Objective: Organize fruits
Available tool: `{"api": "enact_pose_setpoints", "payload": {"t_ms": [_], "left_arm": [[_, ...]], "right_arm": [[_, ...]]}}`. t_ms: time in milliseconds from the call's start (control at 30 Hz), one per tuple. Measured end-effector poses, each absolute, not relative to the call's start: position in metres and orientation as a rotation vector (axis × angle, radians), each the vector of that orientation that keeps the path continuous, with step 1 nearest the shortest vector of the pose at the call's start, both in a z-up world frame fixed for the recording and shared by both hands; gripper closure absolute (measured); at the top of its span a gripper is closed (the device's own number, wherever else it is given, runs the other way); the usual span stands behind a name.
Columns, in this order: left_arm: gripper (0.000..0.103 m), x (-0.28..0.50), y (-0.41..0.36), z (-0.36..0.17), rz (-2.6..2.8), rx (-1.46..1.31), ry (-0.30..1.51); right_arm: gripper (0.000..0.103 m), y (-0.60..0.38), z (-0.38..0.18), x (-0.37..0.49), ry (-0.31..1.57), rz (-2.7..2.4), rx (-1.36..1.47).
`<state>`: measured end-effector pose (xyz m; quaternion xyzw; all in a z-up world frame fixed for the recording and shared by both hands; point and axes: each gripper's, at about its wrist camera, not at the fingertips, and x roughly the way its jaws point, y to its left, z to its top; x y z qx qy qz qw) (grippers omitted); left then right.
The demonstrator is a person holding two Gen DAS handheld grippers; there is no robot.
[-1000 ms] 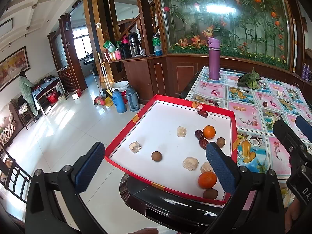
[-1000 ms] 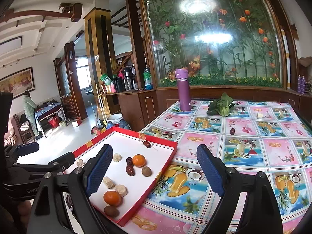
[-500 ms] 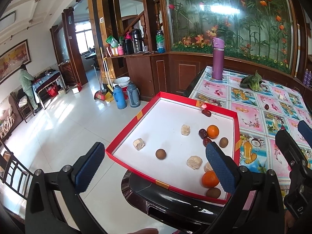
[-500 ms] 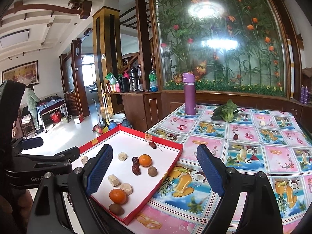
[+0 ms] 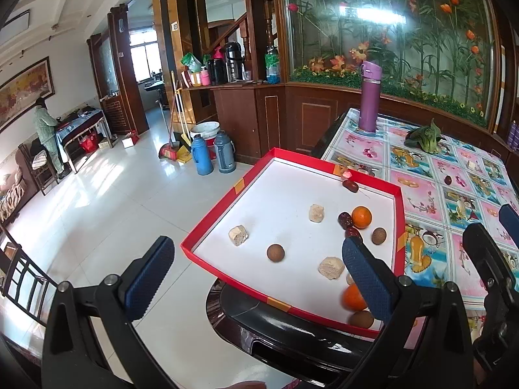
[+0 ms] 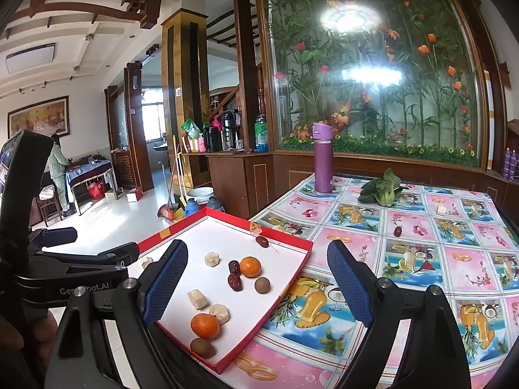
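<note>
Both grippers, left (image 5: 256,272) and right (image 6: 258,283), are hovering released and empty over the tray (image 5: 223,207) holding 2 oranges (image 6: 250,266).

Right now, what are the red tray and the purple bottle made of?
Tray: probably cardboard, matte red outside and white inside; thin folded walls, taped corners. Bottle: looks like painted metal or plastic, smooth with a slight sheen; can't tell which.
</note>
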<state>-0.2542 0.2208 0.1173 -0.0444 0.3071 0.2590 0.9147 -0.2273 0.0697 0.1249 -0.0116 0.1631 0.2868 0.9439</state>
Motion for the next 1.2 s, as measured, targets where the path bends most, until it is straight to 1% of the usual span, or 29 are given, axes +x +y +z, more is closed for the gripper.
{"api": "enact_pose_setpoints", "payload": {"t_ms": [967,1200], "left_arm": [[0.0,-0.273,0.234,0.125,0.56,-0.128,0.592],[0.0,-0.281,0.237,0.126,0.573,-0.133,0.579]], "right_arm": [[0.015,0.078,0.126,-0.236,0.321,0.591,-0.044],[0.015,0.081,0.129,-0.237,0.35,0.578,-0.031]]}}
